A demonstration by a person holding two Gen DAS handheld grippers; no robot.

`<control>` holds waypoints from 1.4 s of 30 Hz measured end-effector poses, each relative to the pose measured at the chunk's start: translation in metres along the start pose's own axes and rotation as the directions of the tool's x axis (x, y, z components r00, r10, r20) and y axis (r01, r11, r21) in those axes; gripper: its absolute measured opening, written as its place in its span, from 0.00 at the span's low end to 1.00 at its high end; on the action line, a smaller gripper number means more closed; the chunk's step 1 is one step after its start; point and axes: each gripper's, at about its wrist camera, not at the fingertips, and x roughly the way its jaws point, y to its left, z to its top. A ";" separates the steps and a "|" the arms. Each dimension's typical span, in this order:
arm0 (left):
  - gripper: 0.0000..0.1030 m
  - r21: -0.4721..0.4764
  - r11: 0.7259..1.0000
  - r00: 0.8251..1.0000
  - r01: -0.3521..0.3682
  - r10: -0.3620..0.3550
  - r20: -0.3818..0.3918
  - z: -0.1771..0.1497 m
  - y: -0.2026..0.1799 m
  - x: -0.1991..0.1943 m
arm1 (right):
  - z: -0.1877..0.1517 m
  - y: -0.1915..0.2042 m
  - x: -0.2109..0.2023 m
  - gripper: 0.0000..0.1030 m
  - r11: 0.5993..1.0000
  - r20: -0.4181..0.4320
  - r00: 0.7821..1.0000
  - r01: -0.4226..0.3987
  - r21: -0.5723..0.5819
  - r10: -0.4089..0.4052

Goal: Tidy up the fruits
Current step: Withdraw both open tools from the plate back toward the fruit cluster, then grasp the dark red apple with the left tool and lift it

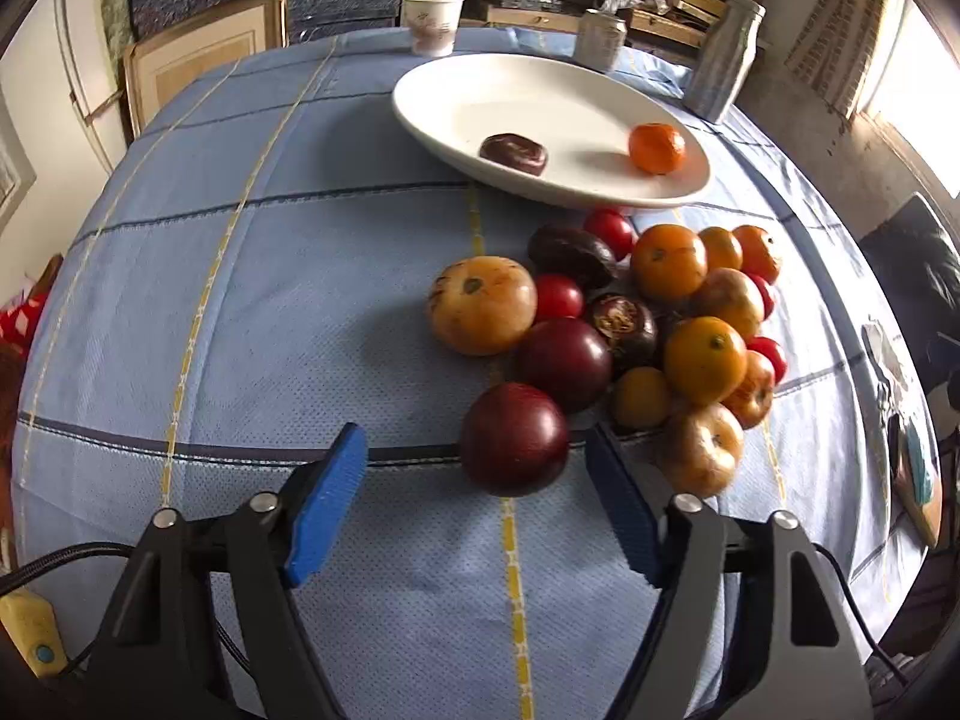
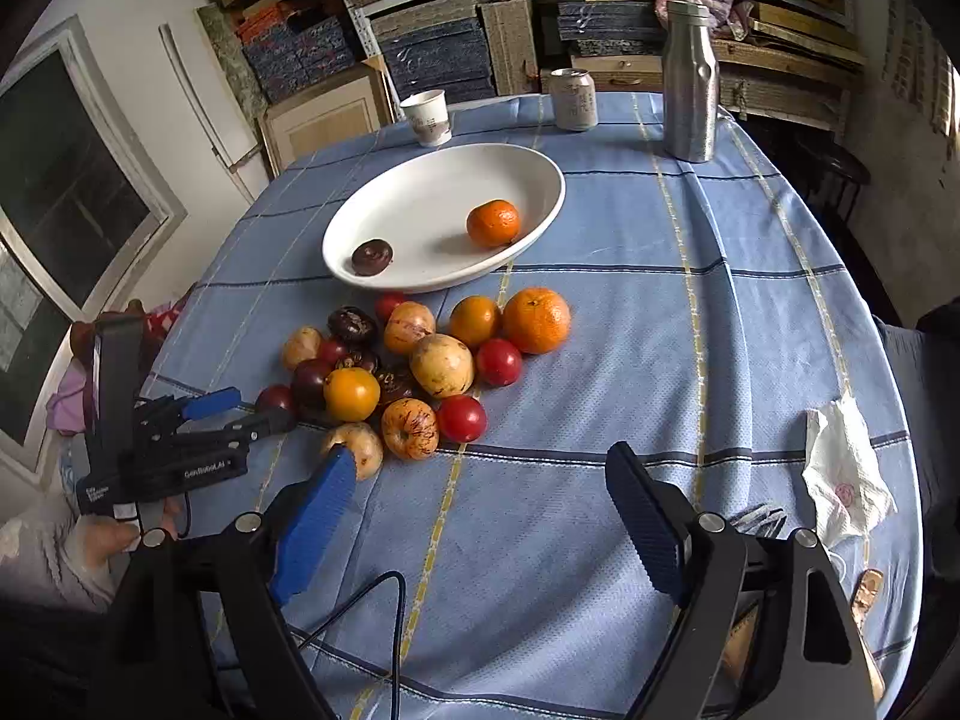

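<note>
A pile of fruit (image 1: 648, 324) lies on the blue checked cloth: oranges, yellow-brown apples, small red tomatoes and dark plums. Behind it a white oval plate (image 1: 432, 96) holds a tangerine (image 1: 657, 148) and a dark brown fruit (image 1: 514, 153). My left gripper (image 1: 474, 441) is open around the nearest dark red plum (image 1: 514, 439); the plum sits close to the right pad, well apart from the left one. In the right wrist view, the left gripper (image 2: 264, 408) reaches into the pile's left side. My right gripper (image 2: 480, 459) is open over bare cloth in front of the pile (image 2: 420, 372), its left pad beside a pale apple (image 2: 367, 447).
At the table's far edge stand a paper cup (image 2: 427, 117), a drinks can (image 2: 574, 99) and a steel bottle (image 2: 690, 84). A crumpled tissue (image 2: 843, 480) lies at the right. Shelves of boxes rise behind the table. A cable trails under the right gripper.
</note>
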 end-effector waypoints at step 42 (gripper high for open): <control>0.37 -0.058 0.995 0.996 -0.083 0.084 0.011 -0.032 0.039 -0.045 | 0.016 0.060 0.074 0.60 0.970 -0.082 0.987 -0.151 -0.189 0.137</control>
